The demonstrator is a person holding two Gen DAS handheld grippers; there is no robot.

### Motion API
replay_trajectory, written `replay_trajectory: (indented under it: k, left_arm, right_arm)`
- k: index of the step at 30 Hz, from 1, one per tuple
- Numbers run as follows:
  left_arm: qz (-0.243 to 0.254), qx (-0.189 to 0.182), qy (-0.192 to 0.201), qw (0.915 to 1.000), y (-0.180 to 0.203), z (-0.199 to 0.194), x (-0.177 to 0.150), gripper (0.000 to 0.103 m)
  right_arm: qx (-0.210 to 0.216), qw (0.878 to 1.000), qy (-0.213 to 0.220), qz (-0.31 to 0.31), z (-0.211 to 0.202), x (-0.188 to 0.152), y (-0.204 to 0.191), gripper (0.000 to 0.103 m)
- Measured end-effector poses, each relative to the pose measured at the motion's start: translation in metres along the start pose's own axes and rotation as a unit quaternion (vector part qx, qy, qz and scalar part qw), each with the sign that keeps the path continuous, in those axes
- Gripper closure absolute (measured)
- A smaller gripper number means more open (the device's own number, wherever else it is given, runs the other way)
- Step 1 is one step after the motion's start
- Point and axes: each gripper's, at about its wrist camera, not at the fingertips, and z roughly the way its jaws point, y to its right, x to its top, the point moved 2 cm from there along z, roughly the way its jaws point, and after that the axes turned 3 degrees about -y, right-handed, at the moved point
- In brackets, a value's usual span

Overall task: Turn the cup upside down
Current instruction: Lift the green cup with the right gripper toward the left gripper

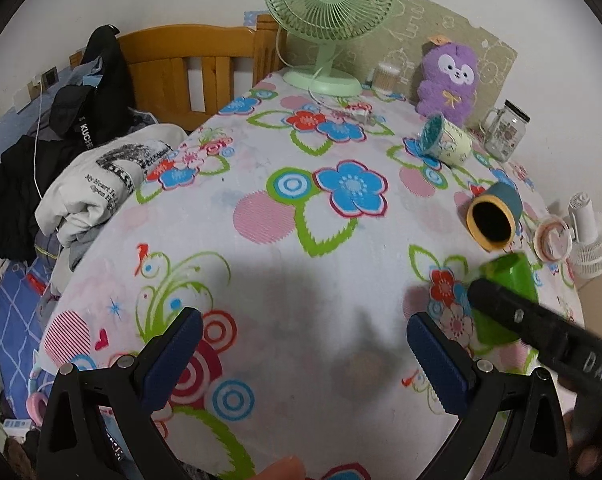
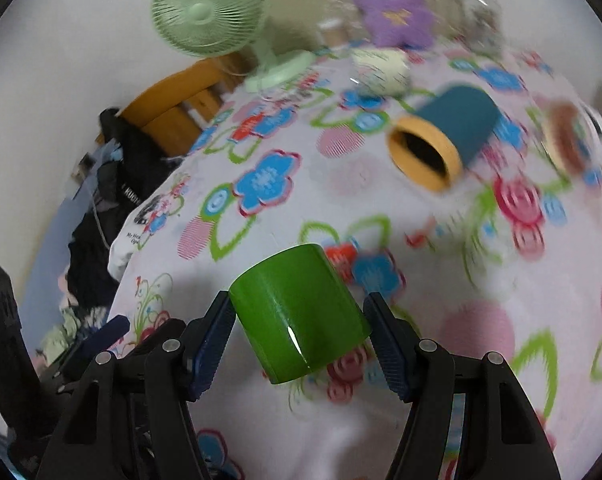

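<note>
Sitting tilted, green cup (image 2: pixel 301 312) between right hand-held gripper (image 2: pixel 301 340) pads

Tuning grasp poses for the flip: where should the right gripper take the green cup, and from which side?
Grip the green cup across its smooth side wall at mid-height, coming at it side-on, one finger on each flank. No handle shows and the wall looks near-straight, so opposite flanks probably give the pads flat contact. The right gripper already brackets it that way. The left gripper is open and holds nothing.

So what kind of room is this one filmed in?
Probably a bedroom at home: a wooden bed frame piled with clothes beside a table in a floral tablecloth, with a purple plush toy.
</note>
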Motion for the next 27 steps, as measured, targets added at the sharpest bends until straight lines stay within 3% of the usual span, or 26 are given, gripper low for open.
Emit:
replay_trajectory:
  k: [6, 12, 27]
  left_arm:
    - [0.022, -0.012, -0.009, 0.9996, 0.013, -0.001, -0.019, 0.000]
    - [0.041, -0.016, -0.013, 0.9989, 0.022, -0.004, -0.030, 0.000]
    - [0.045, -0.015, -0.017, 0.9987, 0.029, -0.002, -0.023, 0.000]
  right_arm:
    - [-0.033, 0.999, 0.006, 0.015, -0.006, -0.011, 0.010, 0.034]
    - [-0.059, 0.998, -0.025, 0.018, 0.010, -0.015, 0.012, 0.032]
    - [-0.037, 0.999, -0.015, 0.011, -0.006, -0.007, 0.016, 0.029]
